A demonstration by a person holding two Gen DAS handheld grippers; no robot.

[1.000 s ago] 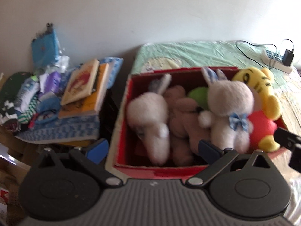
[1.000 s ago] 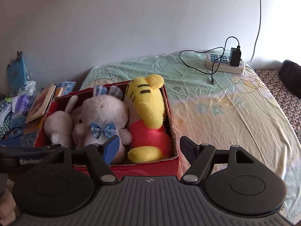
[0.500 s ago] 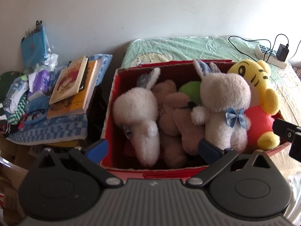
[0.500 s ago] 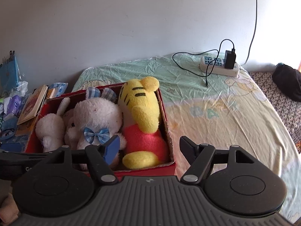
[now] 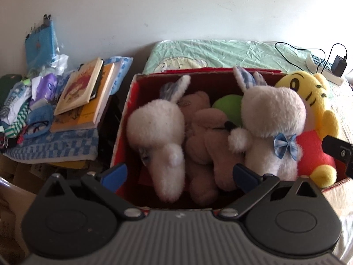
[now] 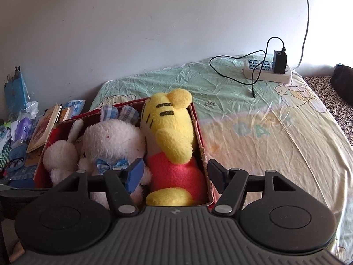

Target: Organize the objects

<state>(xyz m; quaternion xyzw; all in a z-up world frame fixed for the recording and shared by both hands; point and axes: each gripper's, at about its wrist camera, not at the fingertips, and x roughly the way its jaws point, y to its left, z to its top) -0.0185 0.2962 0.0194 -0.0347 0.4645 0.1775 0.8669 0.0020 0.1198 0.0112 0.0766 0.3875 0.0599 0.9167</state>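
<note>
At the left of the left wrist view we see stacked books (image 5: 85,92), sitting lower in frame than a second ago. Centre frame, the red box (image 5: 123,130) on the bed (image 6: 264,132) holds a white rabbit (image 5: 158,137), a bow-tied rabbit (image 5: 271,128) and a yellow tiger (image 6: 169,132). Our left gripper (image 5: 178,172) and right gripper (image 6: 174,172) both stay spread and empty, now drawn slightly back from the box.

A green-sheeted bed (image 6: 253,119) carries a red box (image 6: 199,141) and power strip (image 6: 268,71).
</note>
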